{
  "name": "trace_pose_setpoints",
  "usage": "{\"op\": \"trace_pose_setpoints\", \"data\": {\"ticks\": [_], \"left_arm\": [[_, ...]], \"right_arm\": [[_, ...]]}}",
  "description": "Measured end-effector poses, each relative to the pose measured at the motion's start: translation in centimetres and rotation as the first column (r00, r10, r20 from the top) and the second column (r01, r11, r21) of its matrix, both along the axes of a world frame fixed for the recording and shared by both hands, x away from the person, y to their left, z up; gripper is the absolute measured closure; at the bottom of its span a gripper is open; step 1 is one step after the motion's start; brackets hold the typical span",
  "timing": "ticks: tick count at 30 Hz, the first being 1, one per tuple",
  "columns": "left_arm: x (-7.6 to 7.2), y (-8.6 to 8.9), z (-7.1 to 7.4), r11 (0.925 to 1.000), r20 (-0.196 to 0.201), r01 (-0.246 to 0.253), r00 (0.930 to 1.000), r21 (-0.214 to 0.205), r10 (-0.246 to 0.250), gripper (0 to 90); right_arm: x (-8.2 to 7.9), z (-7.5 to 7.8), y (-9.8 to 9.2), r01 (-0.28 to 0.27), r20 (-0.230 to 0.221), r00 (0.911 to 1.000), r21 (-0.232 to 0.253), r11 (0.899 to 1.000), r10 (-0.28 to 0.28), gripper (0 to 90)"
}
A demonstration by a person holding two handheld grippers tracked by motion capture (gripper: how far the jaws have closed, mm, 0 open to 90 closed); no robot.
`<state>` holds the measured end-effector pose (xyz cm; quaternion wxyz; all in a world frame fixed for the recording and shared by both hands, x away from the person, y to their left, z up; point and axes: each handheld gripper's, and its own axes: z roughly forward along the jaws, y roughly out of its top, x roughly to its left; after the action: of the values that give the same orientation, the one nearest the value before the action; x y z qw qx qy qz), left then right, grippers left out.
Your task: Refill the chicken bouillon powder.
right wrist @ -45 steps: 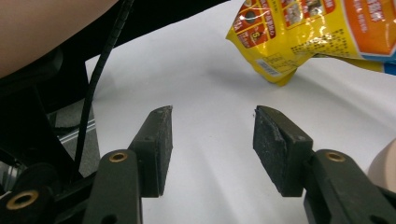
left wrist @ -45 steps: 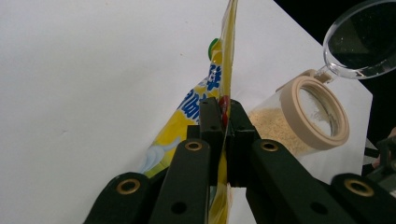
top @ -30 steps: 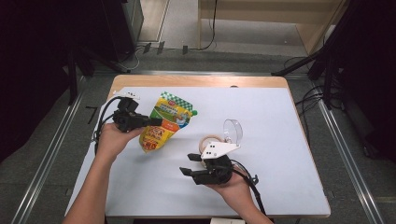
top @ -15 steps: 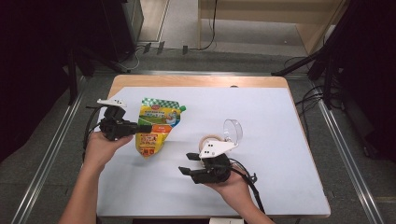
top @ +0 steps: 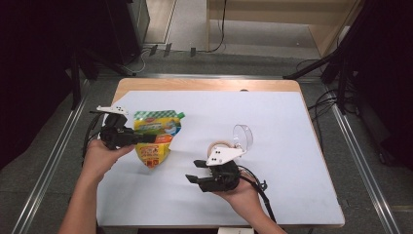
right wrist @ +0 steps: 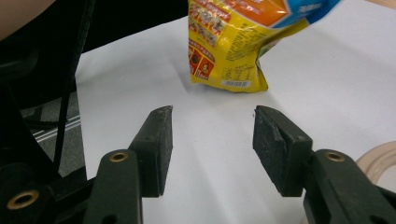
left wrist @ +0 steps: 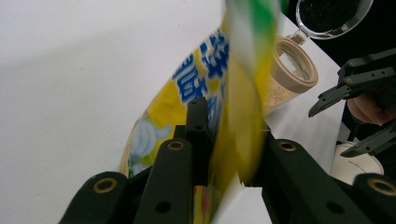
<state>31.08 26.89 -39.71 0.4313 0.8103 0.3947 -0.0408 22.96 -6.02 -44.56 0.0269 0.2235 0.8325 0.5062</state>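
The left gripper [top: 146, 138] is holding a yellow and green pouch [top: 157, 138] by its upper edge, the film running between the two black jaws; its jaws have just been opening a little, yet in the left gripper view the pouch [left wrist: 219, 102] is sitting pinched in the narrow gap, so the grip looks loosened rather than released. Gripping it high is letting the pouch hang with its bottom corner touching the white mat [top: 272, 146], which probably keeps the top uppermost and ready to be opened or tipped. The pouch is thin glossy film, printed in yellow, orange, blue and green, creased and slack, so it is bending around the jaws instead of standing stiffly. Just beyond the pouch, on the far side from the left jaws, a small jar [left wrist: 292, 70] is standing open: a round beige rim, clear walls, pale grainy contents, and a clear hinged lid [top: 243, 135] tipped back. The right gripper [top: 195, 171] is waiting beside that jar with its jaws half open and empty; through the right gripper view its flat, matte pads [right wrist: 159, 135] are framing the pouch's lower corner ahead of them, well apart from it, seemingly poised to assist.
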Motion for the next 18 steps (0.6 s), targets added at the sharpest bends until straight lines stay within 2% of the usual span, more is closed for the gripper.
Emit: {"op": "trace_pose_setpoints", "data": {"ticks": [5, 9, 18], "left_arm": [[-0.1, 0.2, 0.3, 1.0000, 0.005, 0.006, 1.0000, 0.001, -0.006, 73.1], [-0.3, 0.4, 0.9, 0.9997, 0.037, 0.006, 0.9993, -0.023, -0.005, 69.6], [-0.7, 0.6, 2.4, 0.9999, 0.060, 0.000, 0.9982, -0.011, 0.000, 61.7]], "right_arm": [[0.0, 0.0, -0.1, 0.002, -0.002, 1.0000, 0.000, 1.000, -0.002, 48.7], [0.1, 0.0, -0.1, 0.004, 0.001, 1.0000, 0.000, 1.000, -0.004, 48.8], [0.2, 0.1, -0.2, -0.001, -0.008, 1.0000, 0.001, 1.000, 0.001, 51.0]]}}
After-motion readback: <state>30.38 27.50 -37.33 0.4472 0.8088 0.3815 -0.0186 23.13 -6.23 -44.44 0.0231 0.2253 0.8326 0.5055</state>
